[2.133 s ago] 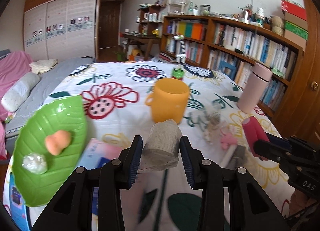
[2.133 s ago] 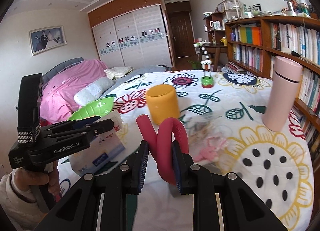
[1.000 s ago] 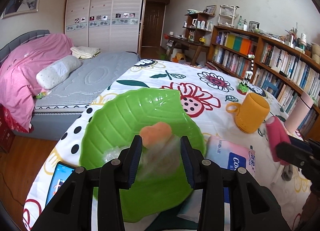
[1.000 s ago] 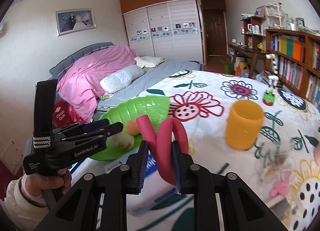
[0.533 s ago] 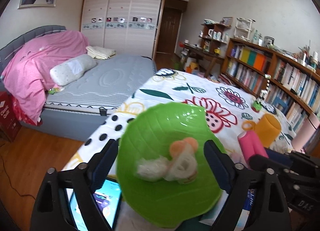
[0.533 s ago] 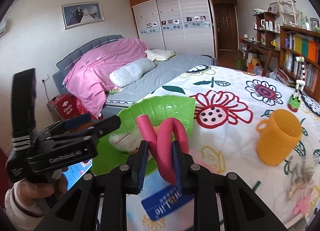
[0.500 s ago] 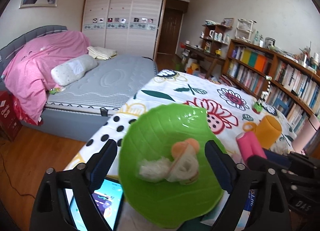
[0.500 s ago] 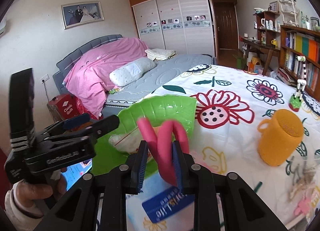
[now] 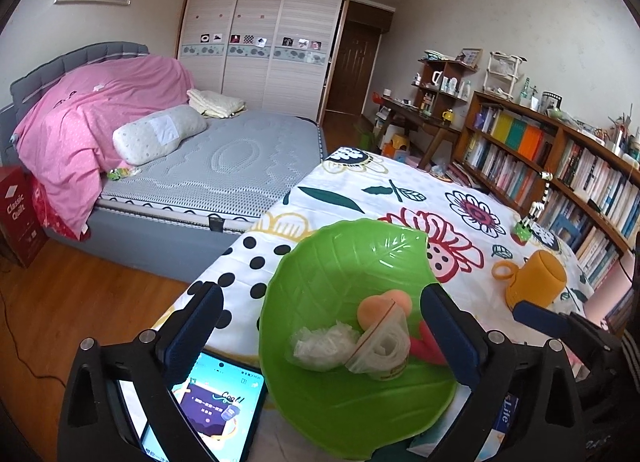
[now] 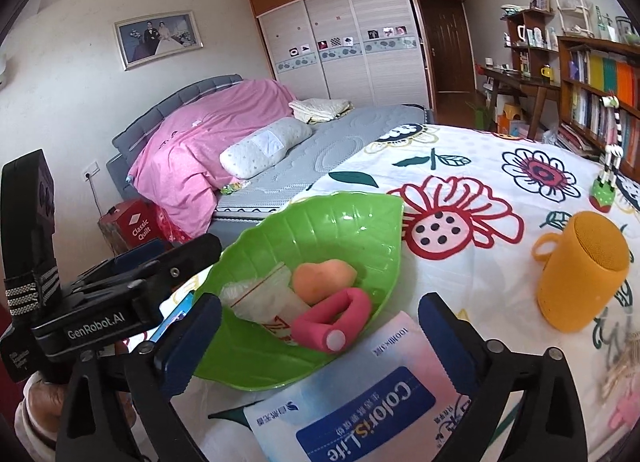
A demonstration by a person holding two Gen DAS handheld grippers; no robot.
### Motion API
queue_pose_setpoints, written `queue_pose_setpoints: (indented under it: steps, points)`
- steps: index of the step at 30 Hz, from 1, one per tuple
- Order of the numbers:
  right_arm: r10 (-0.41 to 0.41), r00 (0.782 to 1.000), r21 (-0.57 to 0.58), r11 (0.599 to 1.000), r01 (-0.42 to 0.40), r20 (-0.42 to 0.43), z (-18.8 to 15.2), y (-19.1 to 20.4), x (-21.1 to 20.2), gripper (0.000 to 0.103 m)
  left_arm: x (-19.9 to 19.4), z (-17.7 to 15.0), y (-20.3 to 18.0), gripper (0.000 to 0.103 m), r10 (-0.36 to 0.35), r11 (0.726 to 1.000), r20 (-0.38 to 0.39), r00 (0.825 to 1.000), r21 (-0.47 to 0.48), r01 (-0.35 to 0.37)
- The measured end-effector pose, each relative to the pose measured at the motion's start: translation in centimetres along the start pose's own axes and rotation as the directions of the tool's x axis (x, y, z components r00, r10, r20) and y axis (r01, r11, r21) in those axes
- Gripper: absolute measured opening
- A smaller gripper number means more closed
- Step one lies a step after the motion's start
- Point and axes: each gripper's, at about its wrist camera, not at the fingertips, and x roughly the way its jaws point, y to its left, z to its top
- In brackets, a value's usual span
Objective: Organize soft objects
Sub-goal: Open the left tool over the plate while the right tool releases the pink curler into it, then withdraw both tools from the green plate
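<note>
At the lower left of the left wrist view a phone (image 9: 208, 410) lies lit on the flowered tablecloth (image 9: 400, 190), partly behind one finger. The left gripper (image 9: 320, 330) is spread wide with nothing between its fingers, which flank the green leaf-shaped dish (image 9: 340, 262) in the frame's centre. In the dish lie a crumpled clear wrap (image 9: 322, 346), a rolled item in a zip bag (image 9: 384, 346) and a peach-coloured soft heart (image 9: 380, 308), all touching. To the right stands an orange cup (image 9: 536, 282).

In the right wrist view the right gripper (image 10: 320, 334) is likewise opened wide and empty. The bent pink foam roller (image 10: 332, 322) rests in the dish against the heart. A tissue pack (image 10: 352, 398) lies at the bottom centre, touching the dish's near rim.
</note>
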Motion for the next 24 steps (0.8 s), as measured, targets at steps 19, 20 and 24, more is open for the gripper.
queue_pose_setpoints:
  steps: [19, 20, 24]
  points:
    - [-0.097, 0.995, 0.021, 0.995, 0.097, 0.006, -0.7, -1.3, -1.6, 0.102, -0.6, -0.3, -2.1, 0.1, -0.026, 0.998, 0.005, 1.0, 0.058, 0.026]
    - [-0.1, 0.995, 0.021, 0.995, 0.1, 0.008, -0.7, -1.3, -1.8, 0.102, -0.6, -0.3, -2.2, 0.1, -0.027, 0.998, 0.005, 1.0, 0.06, 0.027]
    - [-0.118, 0.993, 0.015, 0.993, 0.118, 0.018, -0.8, -1.3, -2.2, 0.102, -0.7, -0.4, -2.5, 0.1, -0.033, 0.997, 0.005, 0.999, 0.065, 0.033]
